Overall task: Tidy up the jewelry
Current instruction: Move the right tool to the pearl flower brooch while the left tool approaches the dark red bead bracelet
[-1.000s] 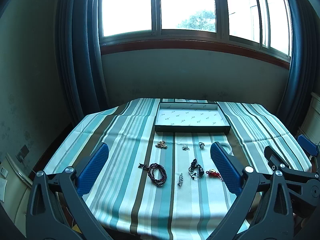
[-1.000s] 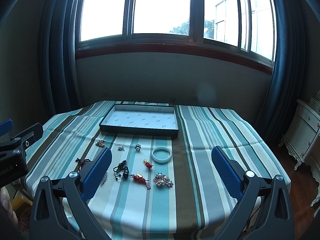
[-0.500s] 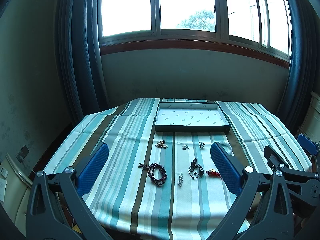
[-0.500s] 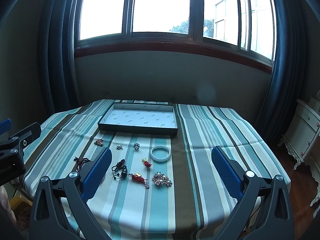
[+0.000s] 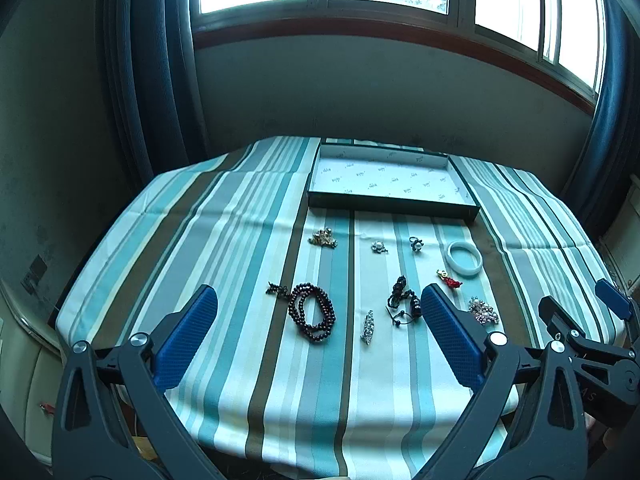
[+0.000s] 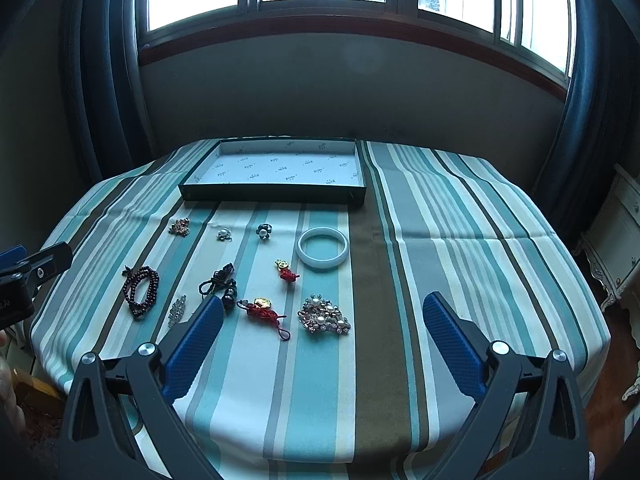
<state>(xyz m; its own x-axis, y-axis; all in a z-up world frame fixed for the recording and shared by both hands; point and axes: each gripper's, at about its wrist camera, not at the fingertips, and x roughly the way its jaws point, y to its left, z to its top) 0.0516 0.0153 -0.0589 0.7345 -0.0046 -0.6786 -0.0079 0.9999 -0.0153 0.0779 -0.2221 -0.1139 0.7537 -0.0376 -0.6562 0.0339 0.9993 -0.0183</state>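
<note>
A shallow dark tray (image 5: 394,209) (image 6: 276,193) with a white printed lining stands empty at the table's far side. Loose jewelry lies in front of it: a dark bead bracelet (image 5: 312,312) (image 6: 141,290), a white bangle (image 5: 464,259) (image 6: 322,248), a pearl brooch (image 6: 325,316) (image 5: 483,311), a red knot charm (image 6: 264,310), a black cord piece (image 5: 402,300) (image 6: 219,280) and small rings. My left gripper (image 5: 320,300) hangs open above the near table edge, the bead bracelet between its fingers' lines. My right gripper (image 6: 322,308) is open too, over the brooch area.
The table wears a teal, white and brown striped cloth (image 6: 440,240). Dark curtains (image 5: 160,60) flank a bright window behind. A white cabinet (image 6: 618,236) stands at the right. A hand (image 6: 8,396) shows at the left edge of the right wrist view.
Both grippers have moved forward and tipped down toward the table, so the jewelry looks larger and nearer. Both stay open. Nothing on the cloth has moved.
</note>
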